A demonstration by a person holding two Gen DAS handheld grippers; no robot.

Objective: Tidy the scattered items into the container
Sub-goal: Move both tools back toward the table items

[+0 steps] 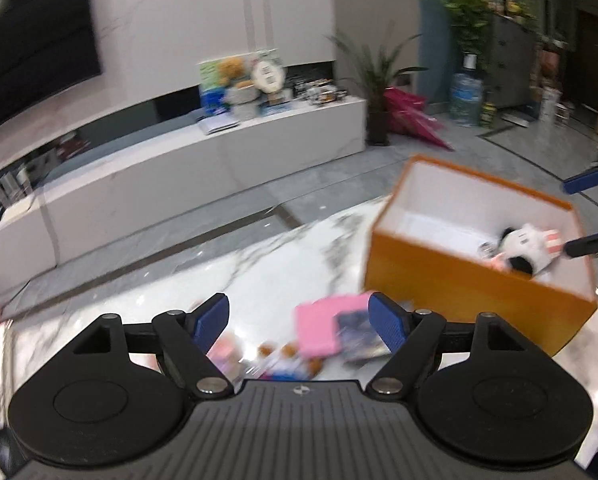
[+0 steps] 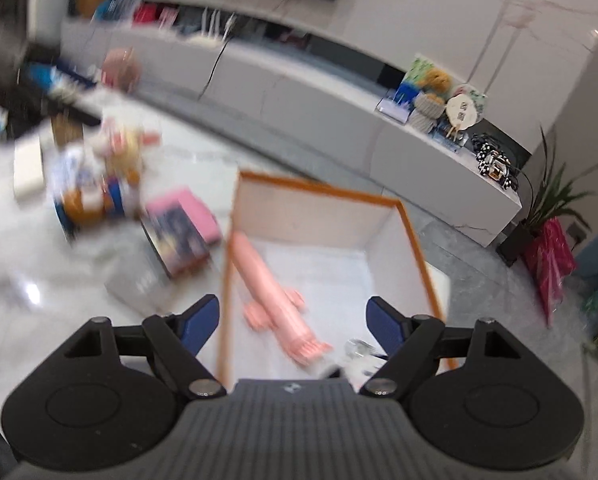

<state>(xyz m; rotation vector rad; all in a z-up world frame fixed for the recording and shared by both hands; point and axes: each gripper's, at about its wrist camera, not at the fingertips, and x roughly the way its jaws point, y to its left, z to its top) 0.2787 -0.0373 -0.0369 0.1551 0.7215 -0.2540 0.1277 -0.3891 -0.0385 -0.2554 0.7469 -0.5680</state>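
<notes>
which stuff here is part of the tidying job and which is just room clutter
Job: orange box, plush toy and pink toy already inside it, pink book, toy pile on the table.

Lying about: TV, potted plant, water jug.

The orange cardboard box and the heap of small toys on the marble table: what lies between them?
A pink flat packet and a dark booklet upon it lie there, left of the box, seen best from the right wrist.
</notes>
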